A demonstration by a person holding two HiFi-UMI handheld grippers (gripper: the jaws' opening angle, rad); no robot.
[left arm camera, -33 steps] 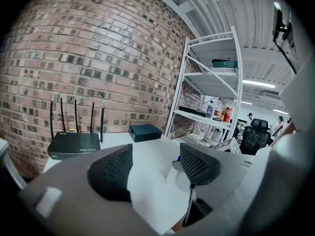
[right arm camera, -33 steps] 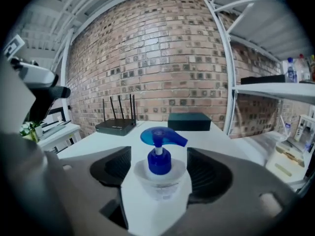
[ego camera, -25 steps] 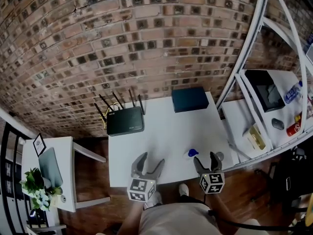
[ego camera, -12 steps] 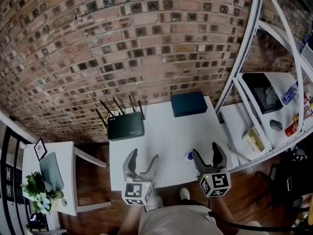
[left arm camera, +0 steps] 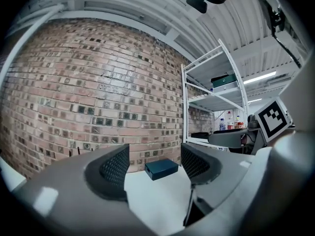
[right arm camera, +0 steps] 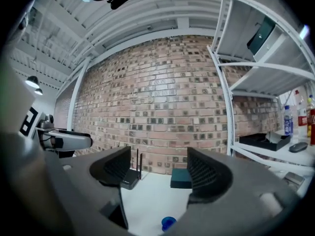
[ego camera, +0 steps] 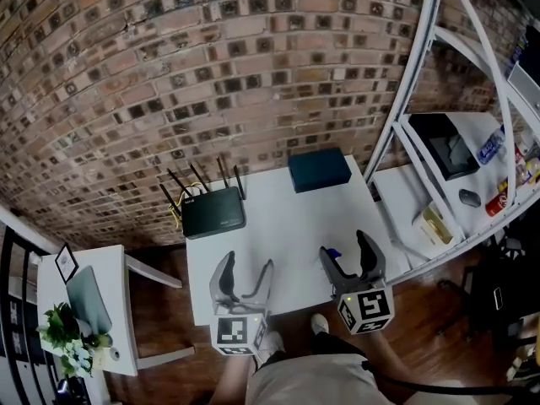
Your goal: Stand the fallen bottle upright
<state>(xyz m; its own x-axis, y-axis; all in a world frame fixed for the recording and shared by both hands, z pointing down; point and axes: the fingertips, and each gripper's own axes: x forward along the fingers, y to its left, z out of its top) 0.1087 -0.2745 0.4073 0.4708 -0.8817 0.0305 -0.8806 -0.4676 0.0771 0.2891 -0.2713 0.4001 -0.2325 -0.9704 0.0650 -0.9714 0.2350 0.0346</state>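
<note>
Both sets of jaws wide & empty, left gripper (left arm camera: 152,163) w/ nothing near, bottle (ego camera: 332,254) low between right gripper (right arm camera: 155,168) jaws, only blue cap (right arm camera: 168,223) showing, facing up, so prob. standing on tabletop (ego camera: 278,218), job near done.

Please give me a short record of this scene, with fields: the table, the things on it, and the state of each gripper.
table: white, against a brick wall
router: back left of the table, antennas up
box: dark, back right of the table
blue cap: near the front edge, below the right gripper; rest of the bottle hidden, lying or upright cannot tell
left gripper: open, empty, over the front edge
right gripper: open, empty
shelf: right of the table
</note>
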